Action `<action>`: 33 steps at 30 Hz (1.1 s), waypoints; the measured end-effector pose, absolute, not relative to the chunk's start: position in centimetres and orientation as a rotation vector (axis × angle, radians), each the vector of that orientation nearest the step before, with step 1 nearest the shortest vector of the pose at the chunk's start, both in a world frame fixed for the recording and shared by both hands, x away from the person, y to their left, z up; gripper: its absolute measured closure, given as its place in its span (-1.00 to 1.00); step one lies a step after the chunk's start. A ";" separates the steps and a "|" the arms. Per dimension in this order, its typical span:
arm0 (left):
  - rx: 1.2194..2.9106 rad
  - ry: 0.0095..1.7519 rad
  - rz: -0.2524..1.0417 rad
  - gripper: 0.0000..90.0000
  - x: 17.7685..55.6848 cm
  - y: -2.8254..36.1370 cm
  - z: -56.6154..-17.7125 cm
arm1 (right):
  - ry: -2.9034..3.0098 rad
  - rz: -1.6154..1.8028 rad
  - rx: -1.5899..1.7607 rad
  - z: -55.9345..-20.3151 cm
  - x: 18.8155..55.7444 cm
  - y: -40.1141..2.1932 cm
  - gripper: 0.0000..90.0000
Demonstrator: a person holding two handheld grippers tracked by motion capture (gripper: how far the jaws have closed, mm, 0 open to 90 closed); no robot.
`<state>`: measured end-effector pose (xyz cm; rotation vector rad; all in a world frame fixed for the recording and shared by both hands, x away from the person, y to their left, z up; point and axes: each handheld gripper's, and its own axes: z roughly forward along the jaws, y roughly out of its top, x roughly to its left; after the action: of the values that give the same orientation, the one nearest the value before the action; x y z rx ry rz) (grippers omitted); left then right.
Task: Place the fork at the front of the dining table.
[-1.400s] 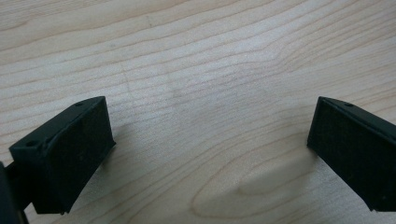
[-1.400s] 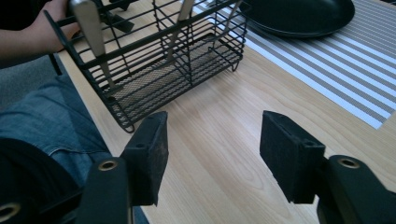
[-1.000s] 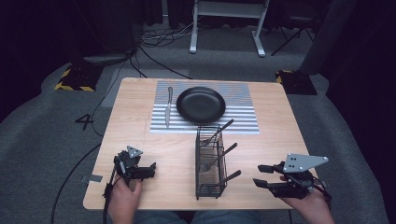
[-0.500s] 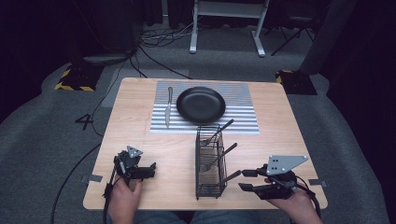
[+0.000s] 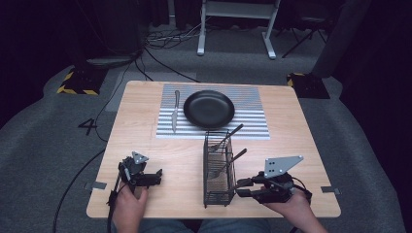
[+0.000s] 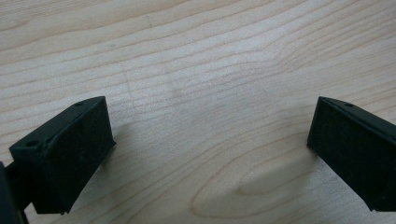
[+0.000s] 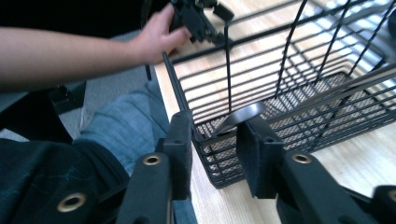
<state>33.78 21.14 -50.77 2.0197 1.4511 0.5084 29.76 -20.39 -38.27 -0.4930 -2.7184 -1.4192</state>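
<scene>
Right hand-held gripper [image 5: 241, 188] at the near corner of the black wire cutlery basket [image 5: 218, 167] on the wooden counter [image 5: 296, 145]; jaws just closing astride its corner wire, seemingly not yet pinching. Next: close fully, then shift the basket. Left hand-held gripper [image 5: 156, 177] rests open.

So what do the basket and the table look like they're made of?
Basket: thin black wire, probably coated metal, matte, with a fine mesh floor. Table: pale wood or wood-look laminate, with visible grain lines and a smooth, slightly satin surface; which of the two, I can't tell.
</scene>
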 end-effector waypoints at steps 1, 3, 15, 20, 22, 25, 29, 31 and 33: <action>2.020 1.451 0.508 -1.00 33.8 21.1 -50.8 | -2.736 -1.401 -0.496 -38.5 29.8 -20.1 0.52; 2.019 1.451 0.508 -0.99 33.8 21.1 -50.8 | -2.721 -1.411 -0.488 -38.7 29.8 -20.0 0.57; 2.020 1.451 0.508 -0.99 33.8 21.1 -50.8 | -2.767 -1.448 -0.502 -38.0 29.4 -19.6 0.77; 2.019 1.451 0.508 -1.00 33.8 21.1 -50.8 | -2.761 -1.495 -0.495 -37.3 29.7 -19.0 0.83; 2.020 1.451 0.508 -1.00 33.8 21.1 -50.8 | -2.752 -1.515 -0.487 -37.0 29.9 -18.7 0.90; 2.019 1.450 0.508 -1.00 33.8 21.1 -50.8 | -2.741 -1.549 -0.478 -36.4 30.2 -18.4 0.92; 2.020 1.451 0.508 -1.00 33.8 21.1 -50.8 | -2.735 -1.585 -0.461 -35.4 30.5 -18.2 0.92; 2.019 1.451 0.508 -1.00 33.8 21.1 -50.8 | -2.745 -1.598 -0.449 -34.7 30.4 -18.3 0.92; 2.019 1.451 0.508 -1.00 33.8 21.1 -50.8 | -2.759 -1.613 -0.437 -33.8 30.4 -18.5 0.92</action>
<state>33.79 21.14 -50.76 2.0192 1.4513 0.5082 30.36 -18.46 -33.80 -0.4372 -2.7587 -1.6134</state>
